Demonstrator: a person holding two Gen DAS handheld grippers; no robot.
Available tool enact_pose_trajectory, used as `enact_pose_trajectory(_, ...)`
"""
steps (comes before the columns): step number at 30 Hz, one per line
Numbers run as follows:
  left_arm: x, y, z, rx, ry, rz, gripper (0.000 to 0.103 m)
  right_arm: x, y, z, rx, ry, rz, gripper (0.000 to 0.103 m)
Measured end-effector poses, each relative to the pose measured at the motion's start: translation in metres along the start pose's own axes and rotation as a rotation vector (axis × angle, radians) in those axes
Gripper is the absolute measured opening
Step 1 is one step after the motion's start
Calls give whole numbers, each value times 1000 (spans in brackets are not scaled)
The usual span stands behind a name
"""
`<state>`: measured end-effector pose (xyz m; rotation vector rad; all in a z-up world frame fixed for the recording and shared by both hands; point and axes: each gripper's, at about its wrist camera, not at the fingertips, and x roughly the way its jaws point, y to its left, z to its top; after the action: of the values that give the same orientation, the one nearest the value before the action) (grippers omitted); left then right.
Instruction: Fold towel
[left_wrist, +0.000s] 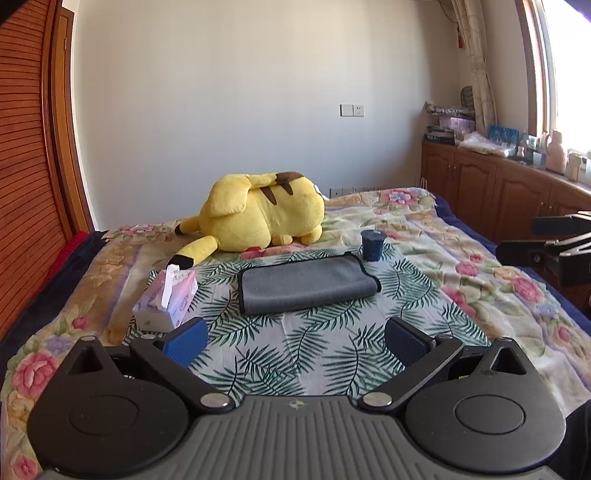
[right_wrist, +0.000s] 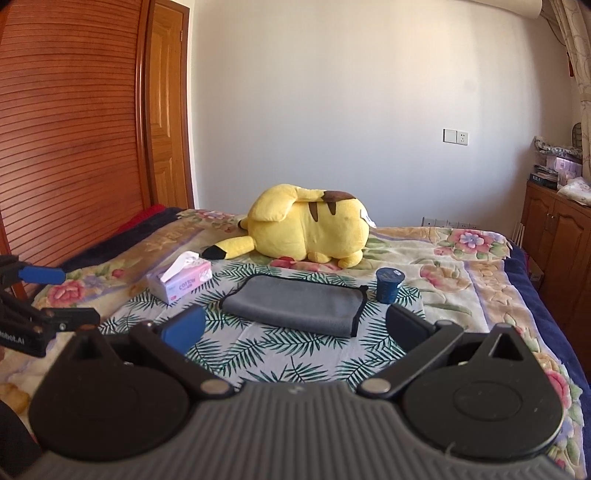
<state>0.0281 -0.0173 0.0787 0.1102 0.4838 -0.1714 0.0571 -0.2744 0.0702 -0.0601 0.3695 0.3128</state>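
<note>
Towel (left_wrist: 308, 286) noted first: grey, dark-edged, folded flat on the leaf-print cloth (left_wrist: 295, 350) spread over the bed (left_wrist: 480, 266), ahead of both grippers and touched by neither. We find the left gripper (left_wrist: 295, 341) with jaws spread wide and nothing between them; the right gripper (right_wrist: 293, 326) likewise, jaws apart and empty. We record a pink tissue box (left_wrist: 166, 299) just left of the towel and a dark blue cup (left_wrist: 372, 245) near its far right corner. A yellow plush toy (left_wrist: 258, 214) lies behind the towel. A wooden cabinet (left_wrist: 498, 192) runs along the right wall.
</note>
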Motion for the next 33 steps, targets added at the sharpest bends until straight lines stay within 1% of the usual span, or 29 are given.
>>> enact_pose_trajectory(2, 1, 0, -6, -5, 13, -11, 87, -1, 2, -5, -8, 9, 1, 103)
enact_pose_trajectory(12, 8, 5, -27, -20, 22, 16, 87, 1, 14, -30, 8, 40, 10, 103)
enact_pose_trajectory(14, 10, 6, -32, -11, 12, 17, 87, 2, 16, -35, 19, 46, 13, 103)
enact_pose_trajectory(16, 11, 7, -37, -18, 4, 33, 87, 3, 18, -40, 30, 52, 18, 103)
enact_pose_trajectory(19, 14, 10, -47, -50, 17, 30, 87, 3, 21, -46, 27, 62, 20, 103)
enact_pose_trajectory(23, 18, 6, -59, -34, 31, 39, 87, 4, 24, -54, 18, 73, 19, 103)
enact_pose_trajectory(28, 22, 5, -67, -52, 36, 44, 87, 7, 25, -63, 19, 83, 11, 103)
enact_pose_trajectory(33, 27, 3, -73, -58, 36, 67, 87, 12, 24, -73, 25, 95, 1, 103)
